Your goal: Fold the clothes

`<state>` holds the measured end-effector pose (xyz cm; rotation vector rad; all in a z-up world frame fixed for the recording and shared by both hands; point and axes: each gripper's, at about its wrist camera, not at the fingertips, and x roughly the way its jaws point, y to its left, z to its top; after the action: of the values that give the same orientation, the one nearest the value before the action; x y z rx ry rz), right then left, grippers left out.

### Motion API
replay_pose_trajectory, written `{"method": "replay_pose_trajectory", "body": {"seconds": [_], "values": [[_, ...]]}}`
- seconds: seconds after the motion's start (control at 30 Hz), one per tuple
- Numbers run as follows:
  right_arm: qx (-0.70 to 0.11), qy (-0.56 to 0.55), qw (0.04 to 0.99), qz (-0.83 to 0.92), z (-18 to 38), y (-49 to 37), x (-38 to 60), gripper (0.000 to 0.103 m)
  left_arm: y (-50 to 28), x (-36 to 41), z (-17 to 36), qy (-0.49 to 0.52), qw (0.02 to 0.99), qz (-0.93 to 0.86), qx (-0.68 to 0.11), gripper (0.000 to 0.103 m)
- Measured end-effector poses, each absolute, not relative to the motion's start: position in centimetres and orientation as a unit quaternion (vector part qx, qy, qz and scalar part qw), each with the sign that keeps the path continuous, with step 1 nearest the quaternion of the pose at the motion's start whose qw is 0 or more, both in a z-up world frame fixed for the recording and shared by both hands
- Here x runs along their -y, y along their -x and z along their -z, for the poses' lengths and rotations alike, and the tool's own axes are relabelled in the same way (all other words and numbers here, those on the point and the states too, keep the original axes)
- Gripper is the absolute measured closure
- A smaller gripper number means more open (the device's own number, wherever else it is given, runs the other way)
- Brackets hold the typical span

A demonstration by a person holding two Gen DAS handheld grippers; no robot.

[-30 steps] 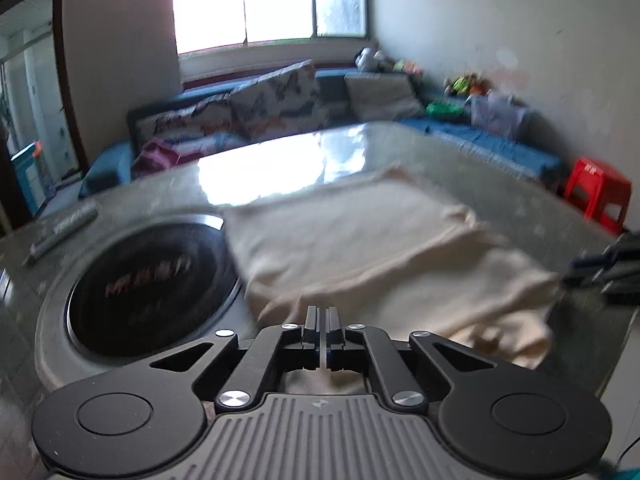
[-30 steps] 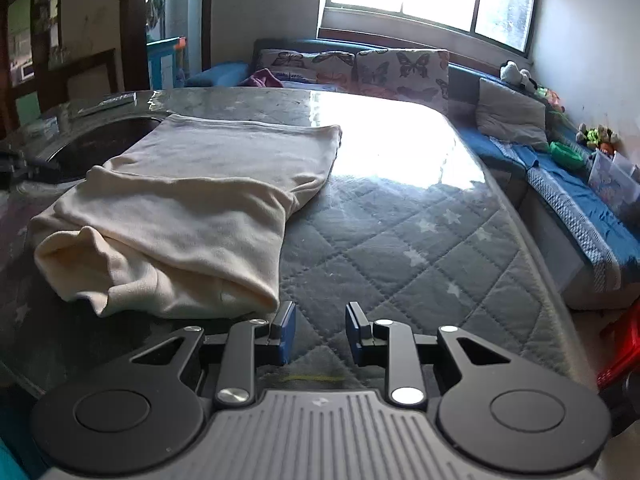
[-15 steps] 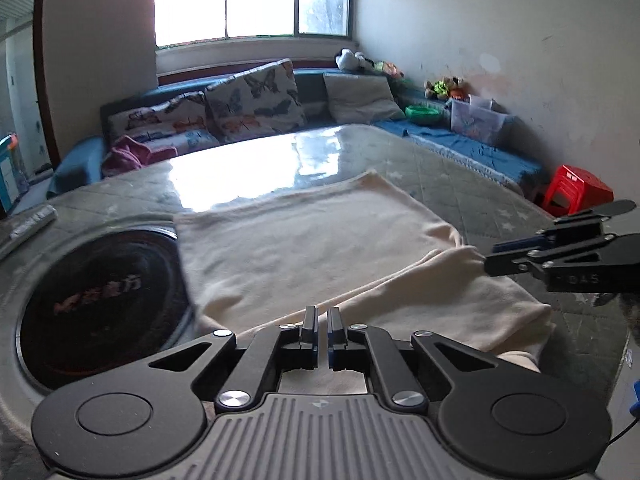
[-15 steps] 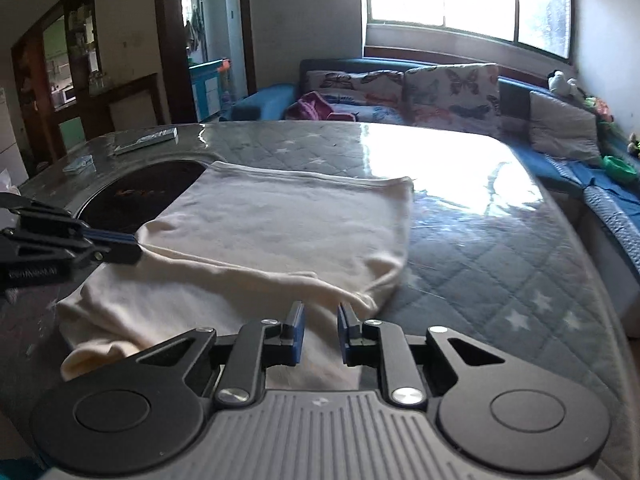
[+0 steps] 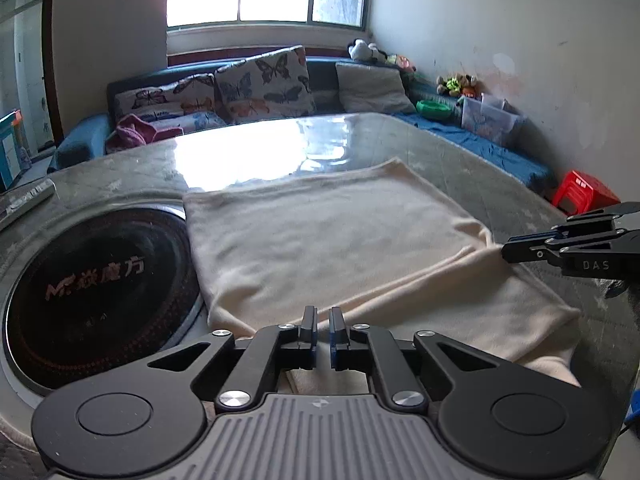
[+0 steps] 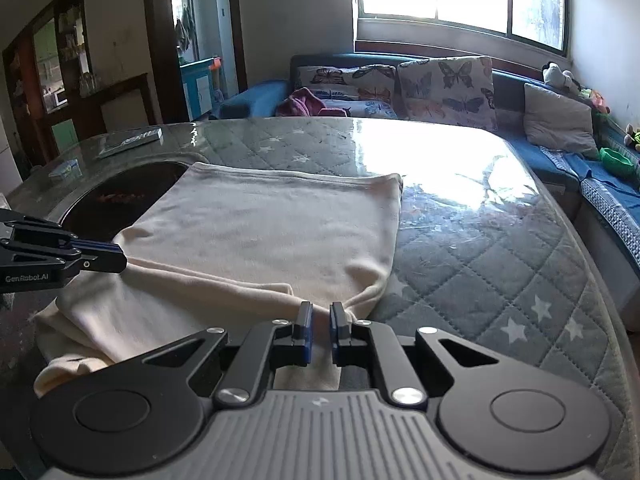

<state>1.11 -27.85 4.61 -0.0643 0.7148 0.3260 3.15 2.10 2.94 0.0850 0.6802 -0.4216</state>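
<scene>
Your left claw (image 5: 323,320) has its jaws drawn narrow, pinching the near edge of the cream garment (image 5: 328,236). Your right claw (image 6: 320,316) is just as narrow, and cream cloth fills the slit between its pads, so it grips the garment at its near right corner.

The garment lies on the glass-covered tabletop (image 6: 472,248), its far part flat and its near part doubled over in a thick fold. Its left edge lies over the rim of the round black cooker plate (image 5: 100,280) set into the tabletop.

Only your left view shows the red lettering on that plate in full, the red plastic stool (image 5: 584,194) by the wall, and the clear storage box (image 5: 490,122) on the blue couch. It also shows your right claw (image 5: 520,250) from the side, at the garment's right edge.

Only your right view shows the doorway (image 6: 196,52) into another room, the dark wooden cabinet (image 6: 60,92), and the quilted star pattern under the glass. There your left claw (image 6: 108,258) comes in from the left, touching the fold.

Count one garment, two claws, one cooker plate, one stool, two butterfly cushions (image 6: 444,88) and one plain grey cushion (image 6: 558,120).
</scene>
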Motion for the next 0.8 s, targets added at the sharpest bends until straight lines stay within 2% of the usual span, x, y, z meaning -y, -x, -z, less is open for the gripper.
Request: {"method": "replay_pose_trajectory", "body": {"seconds": [0.17, 0.37, 0.8], "values": [[-0.356, 0.038, 0.922, -0.151, -4.0, -1.4, 27.9, 0.095, -3.3, -2.3, -2.5, -0.049, 0.916, 0.203, -0.342, 0.096], [-0.346, 0.057, 0.919, -0.183, -5.4, 0.9, 26.9, 0.095, -1.5, -2.2, -3.4, -0.068, 0.919, 0.210, -0.326, 0.090], [-0.337, 0.111, 0.889, -0.290, -5.1, 5.2, 20.7, 0.094, 3.6, 0.1, -3.0, -0.118, 0.907, 0.269, -0.303, 0.084]]}}
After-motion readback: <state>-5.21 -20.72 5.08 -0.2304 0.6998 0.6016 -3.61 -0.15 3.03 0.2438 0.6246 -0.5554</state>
